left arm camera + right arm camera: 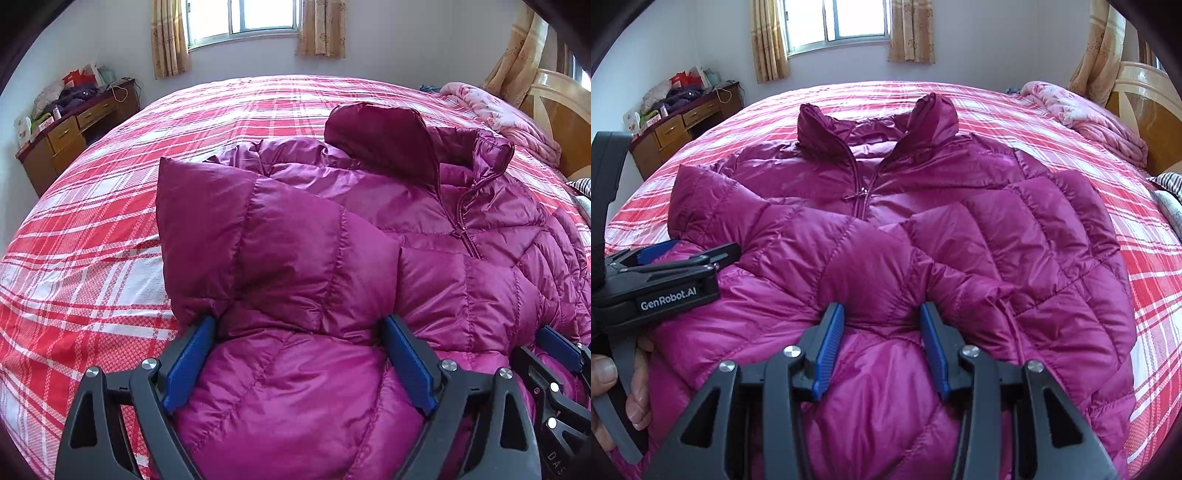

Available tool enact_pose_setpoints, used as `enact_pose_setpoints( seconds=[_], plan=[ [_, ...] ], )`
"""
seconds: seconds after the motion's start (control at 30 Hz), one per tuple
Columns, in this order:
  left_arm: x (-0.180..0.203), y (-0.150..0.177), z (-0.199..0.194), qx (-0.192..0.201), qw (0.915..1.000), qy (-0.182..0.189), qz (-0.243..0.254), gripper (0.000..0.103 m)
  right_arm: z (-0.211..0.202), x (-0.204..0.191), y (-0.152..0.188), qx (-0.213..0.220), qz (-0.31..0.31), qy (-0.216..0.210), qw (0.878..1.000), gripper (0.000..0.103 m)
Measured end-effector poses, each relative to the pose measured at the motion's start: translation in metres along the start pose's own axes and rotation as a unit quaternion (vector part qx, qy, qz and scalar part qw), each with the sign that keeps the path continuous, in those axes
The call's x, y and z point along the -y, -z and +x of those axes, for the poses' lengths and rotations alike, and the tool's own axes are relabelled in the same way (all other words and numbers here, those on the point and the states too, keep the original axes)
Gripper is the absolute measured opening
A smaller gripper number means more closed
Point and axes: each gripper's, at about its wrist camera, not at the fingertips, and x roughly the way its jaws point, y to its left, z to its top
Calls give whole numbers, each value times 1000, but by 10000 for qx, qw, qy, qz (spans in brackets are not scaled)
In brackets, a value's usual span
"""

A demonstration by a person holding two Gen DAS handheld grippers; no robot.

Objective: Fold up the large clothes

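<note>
At the far left of the room a wooden table (683, 127) with drawers was seen against the wall, piled with bags and clothing. A curtained window (838, 22) was set in the back wall. The bed (1145, 295) was covered by a red and white plaid sheet, and most of its middle was taken up by the magenta down jacket (997, 229), laid front up with its collar toward the window and its zip part closed.

The left tool (299, 332) was held wide apart, with a puffed fold of the jacket's sleeve bulging between its blue pads; whether the pads were pressing on it could not be told. The right tool (882, 317) was clamped on a bunched ridge of jacket fabric near the hem.

At the right, a pink quilt (1089, 118) was heaped by the wooden headboard (1145, 96), and a striped cloth (1171, 182) was glimpsed at the bed's edge.
</note>
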Motion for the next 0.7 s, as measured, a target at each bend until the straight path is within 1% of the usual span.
enact_pose_setpoints(
  seconds=[0.27, 0.47, 0.63, 0.7],
  plan=[
    [5, 0, 4, -74, 9999, -101, 82, 93, 1, -4, 1, -7, -122, 160, 9998, 46],
    [7, 0, 6, -105, 9997, -179, 130, 94, 1, -4, 1, 3, -147, 195, 9997, 46],
    [5, 0, 5, -78, 9998, -132, 97, 94, 2, -5, 1, 4, -158, 208, 9997, 46],
    [1, 0, 4, -81, 10000, -18, 26, 94, 1, -5, 0, -12, -155, 184, 9997, 46]
  ],
)
